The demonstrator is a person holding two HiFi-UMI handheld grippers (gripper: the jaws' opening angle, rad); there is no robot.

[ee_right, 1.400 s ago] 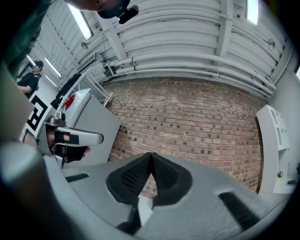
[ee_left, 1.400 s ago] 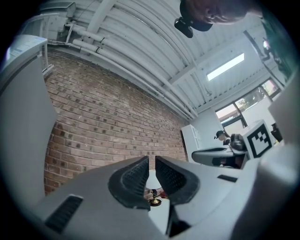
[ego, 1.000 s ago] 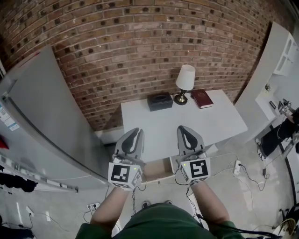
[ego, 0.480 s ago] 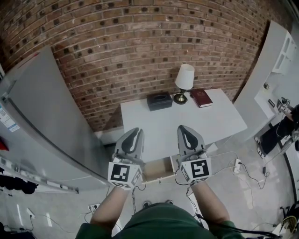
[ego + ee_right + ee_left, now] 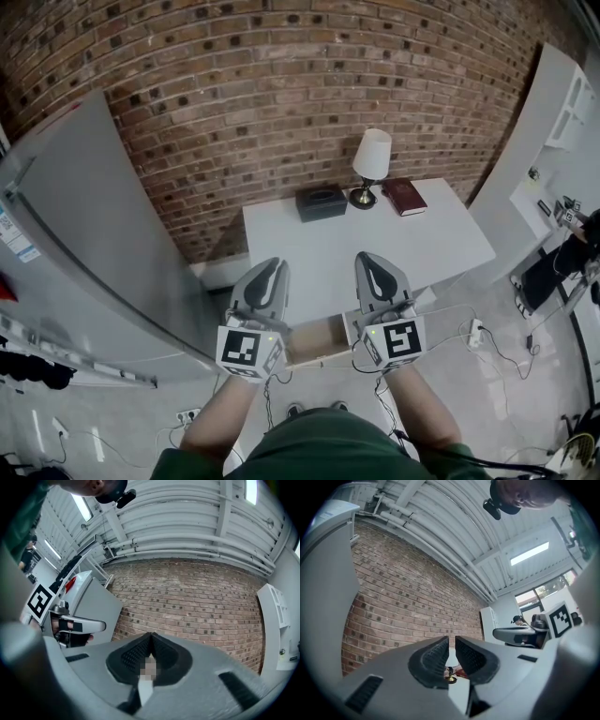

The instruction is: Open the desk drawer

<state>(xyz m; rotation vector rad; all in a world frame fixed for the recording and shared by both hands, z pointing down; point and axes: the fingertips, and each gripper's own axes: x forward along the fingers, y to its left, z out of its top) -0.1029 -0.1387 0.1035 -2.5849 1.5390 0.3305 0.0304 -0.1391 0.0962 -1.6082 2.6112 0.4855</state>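
A white desk (image 5: 319, 253) stands against the brick wall. Its drawer (image 5: 317, 341) is pulled out at the front edge, showing a wooden inside. My left gripper (image 5: 272, 264) hovers over the desk's front left, just left of the drawer. Its jaws are a narrow slit apart with nothing between them (image 5: 452, 641). My right gripper (image 5: 367, 258) hovers over the desk's front, just right of the drawer. Its pads meet at the tips with nothing held (image 5: 151, 637). Neither gripper touches the drawer.
A lamp (image 5: 372, 164), a dark tissue box (image 5: 321, 202) and a red book (image 5: 404, 198) sit at the desk's back. A tall grey cabinet (image 5: 84, 234) stands left, white shelving (image 5: 553, 122) right. Cables (image 5: 487, 342) lie on the floor.
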